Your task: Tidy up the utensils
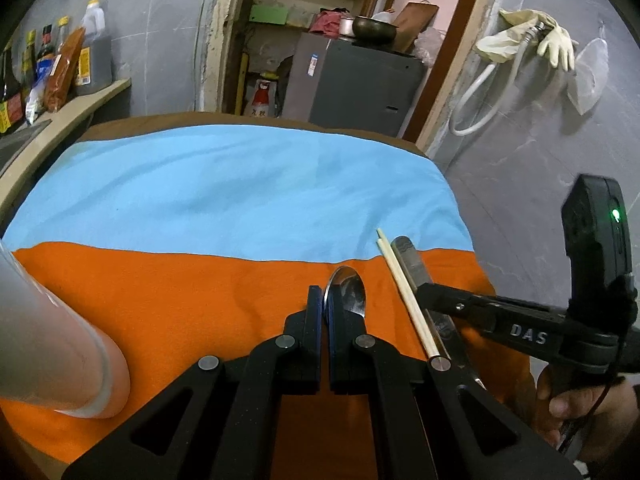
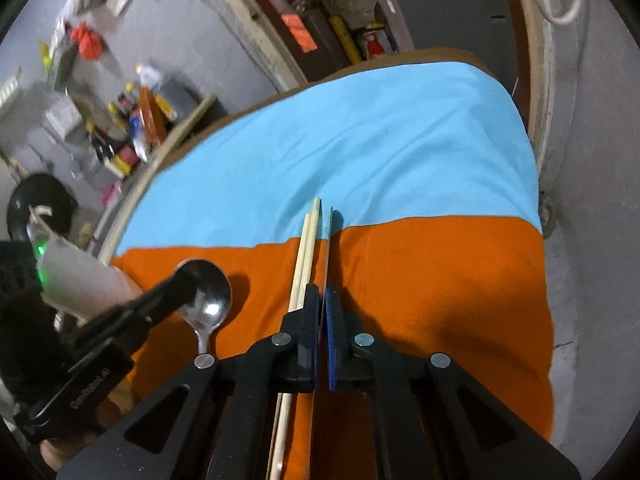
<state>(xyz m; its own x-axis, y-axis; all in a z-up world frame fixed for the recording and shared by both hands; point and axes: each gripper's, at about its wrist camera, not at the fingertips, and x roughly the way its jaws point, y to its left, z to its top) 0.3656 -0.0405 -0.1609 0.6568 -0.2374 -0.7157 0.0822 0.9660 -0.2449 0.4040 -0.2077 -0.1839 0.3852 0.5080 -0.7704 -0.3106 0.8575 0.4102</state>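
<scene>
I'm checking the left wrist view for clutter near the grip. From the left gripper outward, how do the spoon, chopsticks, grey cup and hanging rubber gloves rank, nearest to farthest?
1. Spoon: clamped in the left gripper, bowl sticking out past the fingertips.
2. Chopsticks: on the orange cloth, just right.
3. Grey cup: lying at the left edge.
4. Rubber gloves: hanging on the far wall, upper right.

Two-tone cloth, sky-blue far half [image 1: 240, 192], orange near half [image 1: 180, 312], spread over brown table [image 1: 120, 124]. Sauce bottles and red-brown packets [image 1: 60, 68] crowd beige ledge at left. Grey metal cabinet [image 1: 352, 84] in doorway, dark bowl [image 1: 374, 27] on top. Pale rubber gloves [image 1: 532, 36] and white hose [image 1: 476, 96] hang on grey wall.
</scene>
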